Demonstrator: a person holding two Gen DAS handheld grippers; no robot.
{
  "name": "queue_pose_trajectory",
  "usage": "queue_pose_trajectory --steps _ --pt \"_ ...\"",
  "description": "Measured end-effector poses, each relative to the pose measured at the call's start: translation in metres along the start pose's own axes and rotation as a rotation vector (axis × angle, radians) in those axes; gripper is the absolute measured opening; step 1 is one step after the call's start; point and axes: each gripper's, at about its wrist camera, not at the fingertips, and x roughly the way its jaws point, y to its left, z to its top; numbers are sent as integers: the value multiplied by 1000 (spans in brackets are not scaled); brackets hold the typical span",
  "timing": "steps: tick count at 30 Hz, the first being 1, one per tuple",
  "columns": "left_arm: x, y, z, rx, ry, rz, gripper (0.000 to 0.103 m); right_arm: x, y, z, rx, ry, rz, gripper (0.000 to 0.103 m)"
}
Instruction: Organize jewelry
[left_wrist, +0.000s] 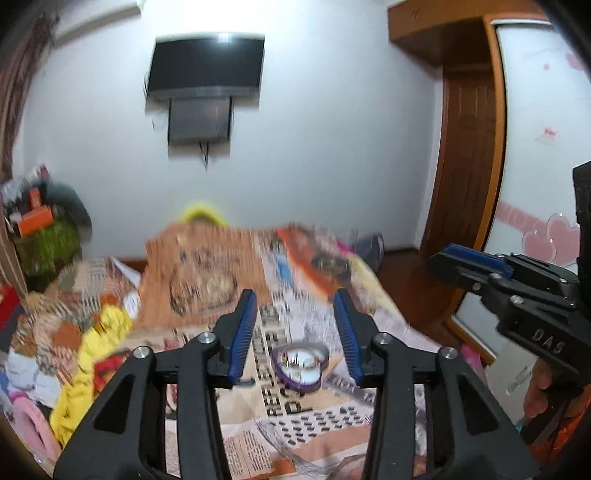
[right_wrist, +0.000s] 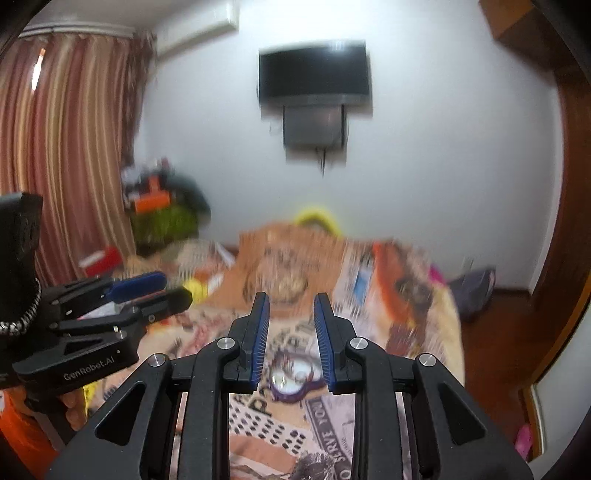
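A purple heart-shaped jewelry box with a shiny inside lies open on the patterned bedspread. Something small glints in it; blur hides what. My left gripper is open and empty, held above and just before the box. My right gripper is open and empty, with the box showing between its fingers below. The right gripper also shows at the right of the left wrist view, and the left gripper at the left of the right wrist view.
Yellow clothes and a heap of fabric lie at the bed's left. A cluttered stand is by the striped curtain. A television hangs on the far wall. A wooden door and wardrobe are at right.
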Motion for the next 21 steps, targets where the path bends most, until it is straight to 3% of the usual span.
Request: queue_pose_trajectory --steps 6,8,9,11,13,16,21 --pt "-74 -18 13 29 -193 23 60 -71 19 12 -23 -202 -56 23" --pt "-91 -21 13 30 -239 36 68 -87 23 10 -5 -244 -62 35" --pt "-100 -23 12 29 -263 49 71 -91 24 9 4 -258 -64 46" --pt "-114 -25 9 25 -300 69 89 -100 28 5 16 -288 -89 60" --pt "-124 -24 5 8 -320 65 100 -105 32 1 7 -311 -124 79" --pt "-129 -22 0 -22 -325 62 100 -111 38 -3 1 -340 -175 97" --pt "-129 -18 -3 -45 -305 77 100 -116 44 -8 -3 -351 -197 103"
